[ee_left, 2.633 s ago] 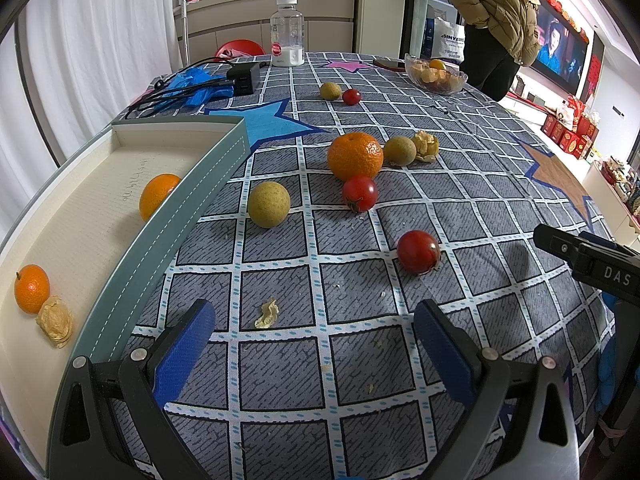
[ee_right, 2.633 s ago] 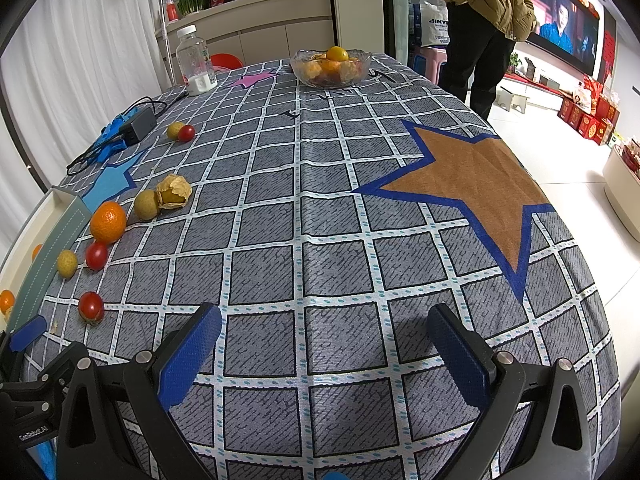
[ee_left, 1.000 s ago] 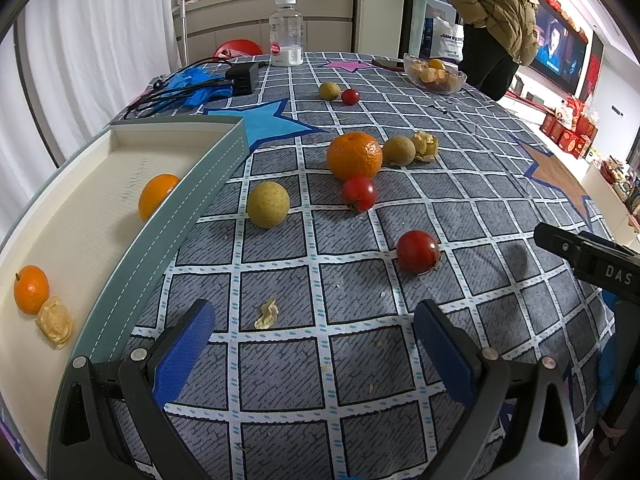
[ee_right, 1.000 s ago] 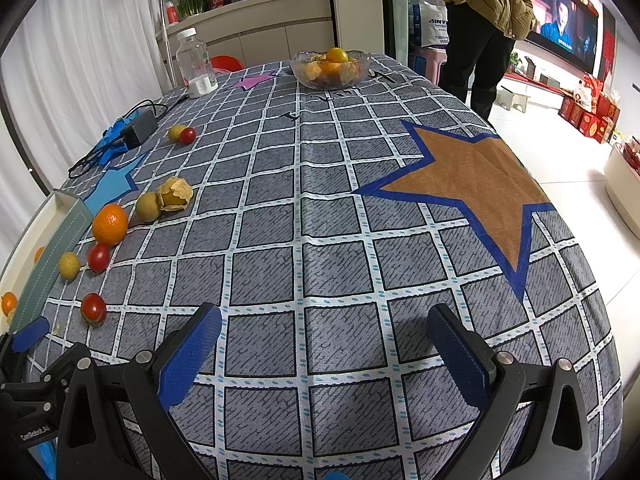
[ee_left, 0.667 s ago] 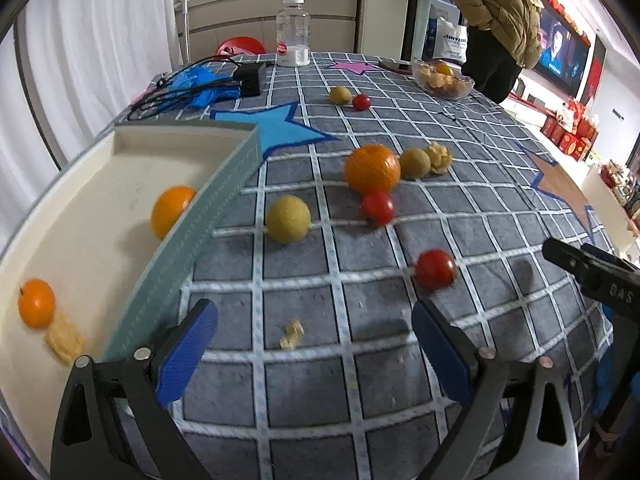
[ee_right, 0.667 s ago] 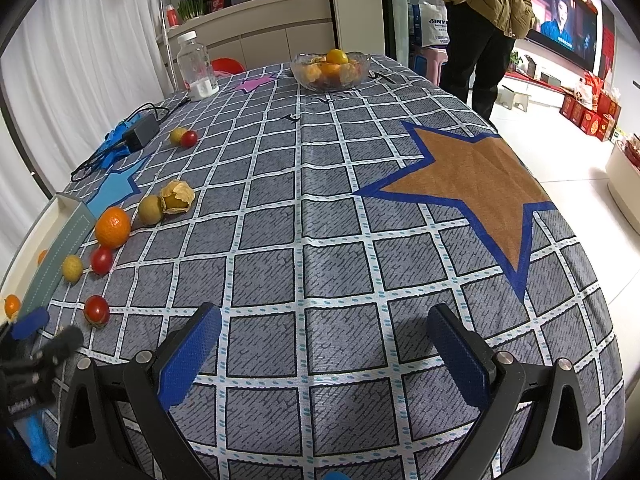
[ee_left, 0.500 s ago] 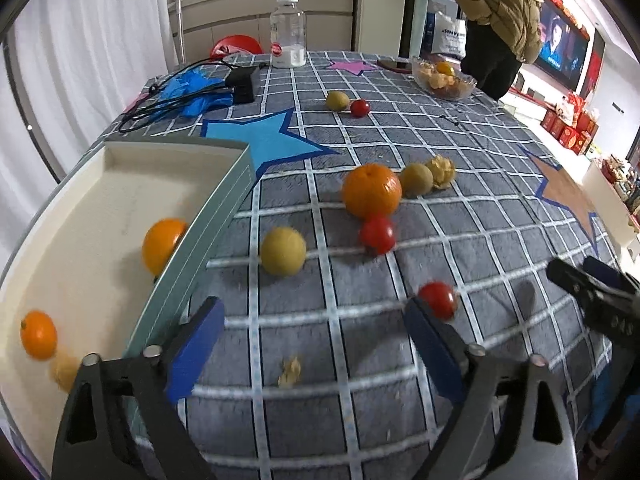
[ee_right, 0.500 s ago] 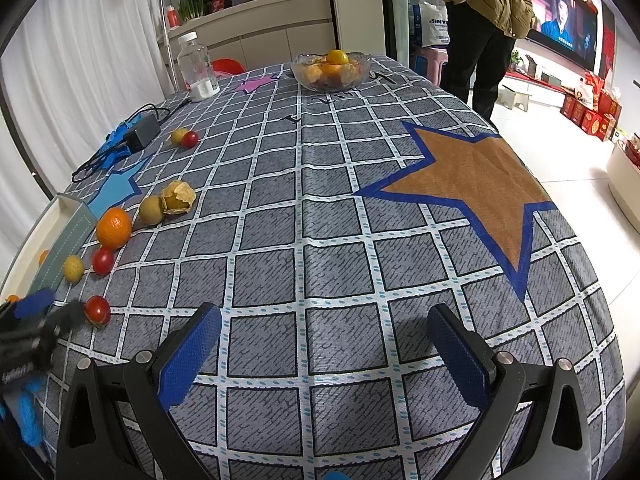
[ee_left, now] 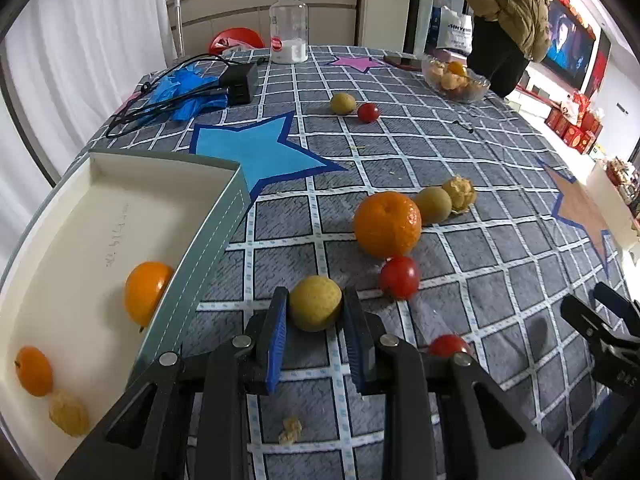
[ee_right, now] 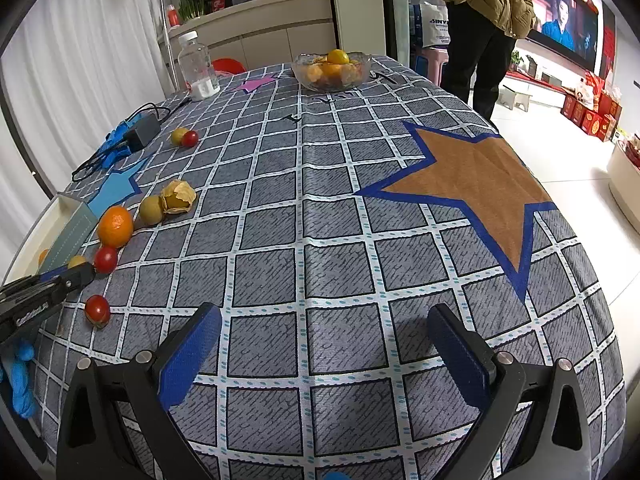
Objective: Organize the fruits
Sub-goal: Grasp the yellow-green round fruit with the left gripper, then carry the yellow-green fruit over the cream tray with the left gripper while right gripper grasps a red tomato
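My left gripper is shut on a round yellow fruit on the checked tablecloth, beside the white tray. The tray holds two small oranges and a husked fruit. A big orange, two red tomatoes, a green-yellow fruit and a husked fruit lie beyond. My right gripper is open and empty over bare cloth; the left gripper shows at its far left.
A glass bowl of fruit, a plastic bottle, a black charger with cable and blue gloves stand at the far side. Another yellow fruit and tomato lie mid-table. A person stands beyond the table.
My left gripper has moved forward and left to the yellow fruit and closed its jaws on it. The right gripper has stayed open and almost still.
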Demonstrator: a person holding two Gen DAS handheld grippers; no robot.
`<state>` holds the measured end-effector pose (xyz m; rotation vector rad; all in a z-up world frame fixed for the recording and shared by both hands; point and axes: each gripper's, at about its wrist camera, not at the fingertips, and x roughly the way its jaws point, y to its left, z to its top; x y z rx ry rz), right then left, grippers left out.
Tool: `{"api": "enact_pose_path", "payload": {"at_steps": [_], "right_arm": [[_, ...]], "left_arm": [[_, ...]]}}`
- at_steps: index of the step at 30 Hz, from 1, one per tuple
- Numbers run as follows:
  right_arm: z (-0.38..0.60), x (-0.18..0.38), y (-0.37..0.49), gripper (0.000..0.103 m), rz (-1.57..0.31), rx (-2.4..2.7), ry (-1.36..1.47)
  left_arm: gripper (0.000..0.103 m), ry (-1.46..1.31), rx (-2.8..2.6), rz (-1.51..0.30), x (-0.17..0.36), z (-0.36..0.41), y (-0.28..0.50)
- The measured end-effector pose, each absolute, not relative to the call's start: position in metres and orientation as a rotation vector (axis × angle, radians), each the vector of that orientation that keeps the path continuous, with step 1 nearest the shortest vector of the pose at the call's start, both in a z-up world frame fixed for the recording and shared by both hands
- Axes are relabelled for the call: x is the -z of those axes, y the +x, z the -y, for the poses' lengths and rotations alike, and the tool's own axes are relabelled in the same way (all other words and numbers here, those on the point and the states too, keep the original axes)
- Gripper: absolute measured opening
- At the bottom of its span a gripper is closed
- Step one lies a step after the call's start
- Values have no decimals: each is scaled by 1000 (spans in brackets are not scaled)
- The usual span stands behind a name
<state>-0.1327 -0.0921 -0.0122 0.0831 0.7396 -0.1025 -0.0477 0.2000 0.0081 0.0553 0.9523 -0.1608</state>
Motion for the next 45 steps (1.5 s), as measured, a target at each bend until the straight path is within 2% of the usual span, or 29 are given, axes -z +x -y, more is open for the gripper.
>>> {"api": "enact_pose_path", "payload": {"at_steps": [11, 15, 21, 23, 24, 25, 26, 27, 29, 31, 45], "right_arm": [[66, 15, -123, 103, -793, 121, -5], [26, 13, -124, 103, -782, -68, 19], [-47, 19, -113, 102, -784, -149, -134], [-61, 23, -109, 86, -793, -152, -166], [-65, 25, -109, 85, -797, -145, -178], [-70, 25, -108, 79, -788, -128, -200], [-72, 23, -107, 67, -783, -132, -197], [-75, 22, -107, 60, -776, -132, -198], [-77, 21, -108, 35, -775, -144, -204], [-83, 22, -107, 27, -772, -157, -225], [-85, 8, -102, 25, -802, -252, -86]], "left_arm": [[29, 36, 161, -848, -35, -227, -99], [29, 24, 138, -824, -42, -242, -107], [29, 36, 67, -785, -48, -268, -117], [29, 30, 44, -779, -49, -278, -119], [29, 27, 34, -778, -48, -283, -119], [29, 24, 25, -776, -48, -288, -119], [29, 18, 17, -775, -48, -292, -120], [29, 15, 13, -774, -47, -295, -120], [29, 10, 4, -773, -46, -301, -120], [29, 5, -2, -771, -45, -305, -120], [29, -13, -23, -757, -45, -326, -116]]}}
